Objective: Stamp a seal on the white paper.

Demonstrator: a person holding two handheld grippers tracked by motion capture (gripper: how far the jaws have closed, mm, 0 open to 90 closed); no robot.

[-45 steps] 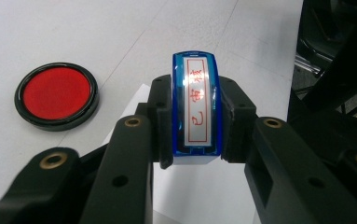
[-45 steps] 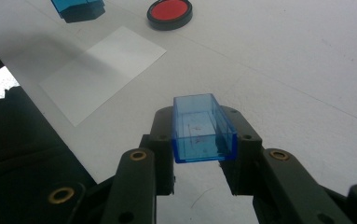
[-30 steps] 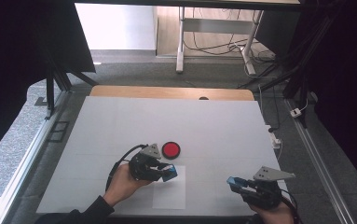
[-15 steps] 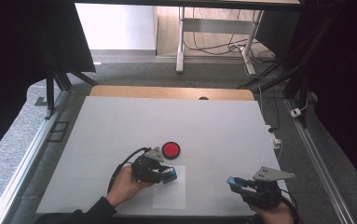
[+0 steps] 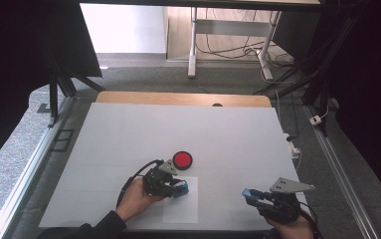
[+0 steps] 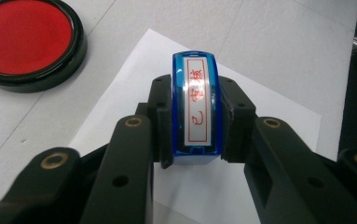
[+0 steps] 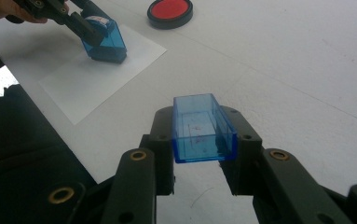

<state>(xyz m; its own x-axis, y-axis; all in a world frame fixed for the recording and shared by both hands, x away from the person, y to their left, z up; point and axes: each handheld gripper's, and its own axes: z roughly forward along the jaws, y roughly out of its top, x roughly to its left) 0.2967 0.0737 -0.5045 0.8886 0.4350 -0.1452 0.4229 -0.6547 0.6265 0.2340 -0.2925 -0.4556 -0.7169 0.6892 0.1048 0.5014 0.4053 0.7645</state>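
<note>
Ink pad (image 5: 182, 160) sits left of centre on the table (image 5: 238, 139), round, red face up, just beyond the far-left corner of the paper (image 5: 180, 209). Your left gripper (image 5: 170, 185) is clenched on the stamp (image 6: 195, 109); in the left gripper view the jaws press its two long sides, and the label with red characters runs along the gripper's own line, pointing away from you. In the right gripper view the stamp (image 7: 104, 39) stands tilted over the paper, its base down on or just above the sheet; contact is hard to call from that angle. The pad lies up and to the left of the stamp, near but apart. Further right, your right gripper (image 5: 253, 195) is clenched on the cap (image 7: 203, 128), a clear blue box with its open side up and long axis running along the jaws. It hangs over bare table near the front edge, well apart from the stamp, which lies to its left. Any recapping probably falls to the right hand crossing leftward; the left hand is the nearer one to pad and paper.
</note>
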